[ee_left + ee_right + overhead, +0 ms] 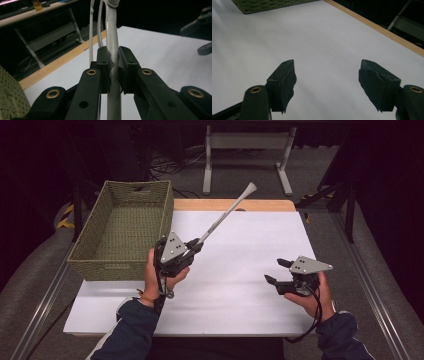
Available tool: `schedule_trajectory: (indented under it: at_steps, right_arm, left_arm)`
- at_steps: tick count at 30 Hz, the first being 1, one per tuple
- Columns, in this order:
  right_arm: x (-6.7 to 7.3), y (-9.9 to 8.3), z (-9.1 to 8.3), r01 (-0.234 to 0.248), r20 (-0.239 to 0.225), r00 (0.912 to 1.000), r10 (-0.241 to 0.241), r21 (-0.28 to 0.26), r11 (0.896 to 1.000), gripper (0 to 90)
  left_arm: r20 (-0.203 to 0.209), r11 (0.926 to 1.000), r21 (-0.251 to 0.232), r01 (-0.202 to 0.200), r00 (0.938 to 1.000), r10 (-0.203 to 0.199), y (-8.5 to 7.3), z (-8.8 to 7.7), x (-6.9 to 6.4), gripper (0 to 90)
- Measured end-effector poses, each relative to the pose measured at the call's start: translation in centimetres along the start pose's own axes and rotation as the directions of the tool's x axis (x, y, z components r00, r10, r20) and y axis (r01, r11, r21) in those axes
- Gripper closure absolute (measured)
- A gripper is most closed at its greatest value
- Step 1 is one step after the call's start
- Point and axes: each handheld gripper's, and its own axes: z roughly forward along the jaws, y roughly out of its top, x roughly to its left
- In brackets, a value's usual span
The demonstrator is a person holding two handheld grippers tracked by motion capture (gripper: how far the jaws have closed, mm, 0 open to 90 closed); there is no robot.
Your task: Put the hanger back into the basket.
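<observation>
High view: grey rod (225, 215) clamped within left claw (196, 246).

The left gripper (196, 245) sits raised in the left hand (159, 276), jaws clamped tight, aimed up and away. The right gripper (276, 271) – jaws spread wide, nothing between – points leftward from the right hand (314, 296).

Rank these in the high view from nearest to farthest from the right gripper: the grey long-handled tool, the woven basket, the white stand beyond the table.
Measured from the right gripper, which is open over the white table:
1. Grey long-handled tool, to its left, clamped in the left gripper and angled up.
2. Woven basket, at the table's left edge.
3. White stand, on the floor past the far edge.
</observation>
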Motion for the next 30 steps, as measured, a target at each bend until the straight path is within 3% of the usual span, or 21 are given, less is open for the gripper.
schedule_trajectory:
  at_steps: [7,13,21,30]
  right_arm:
    - [0.2,0.1,0.2,-0.002,-0.005,1.0,0.002,-0.014,1.0,25.5]
    - [0.7,0.1,0.5,-0.023,-0.006,0.9997,0.023,-0.057,0.998,18.5]
    - [1.3,0.1,1.1,-0.011,-0.012,0.9999,0.01,-0.058,0.998,15.8]
    - [1.5,0.0,1.4,-0.011,-0.015,0.9998,0.01,-0.051,0.999,15.8]
  left_arm:
    - [-0.029,0.9994,-0.028,-0.023,0.9993,0.022,1.6,-1.7,0.2,80.2]
    - [-0.073,0.9977,-0.043,-0.053,0.9961,0.05,2.6,-3.3,0.6,80.2]
    - [-0.137,0.9961,-0.047,-0.075,0.9883,0.068,3.2,-5.4,2.8,80.2]
    - [-0.179,0.9962,-0.047,-0.073,0.9818,0.064,3.2,-6.7,4.7,80.2]
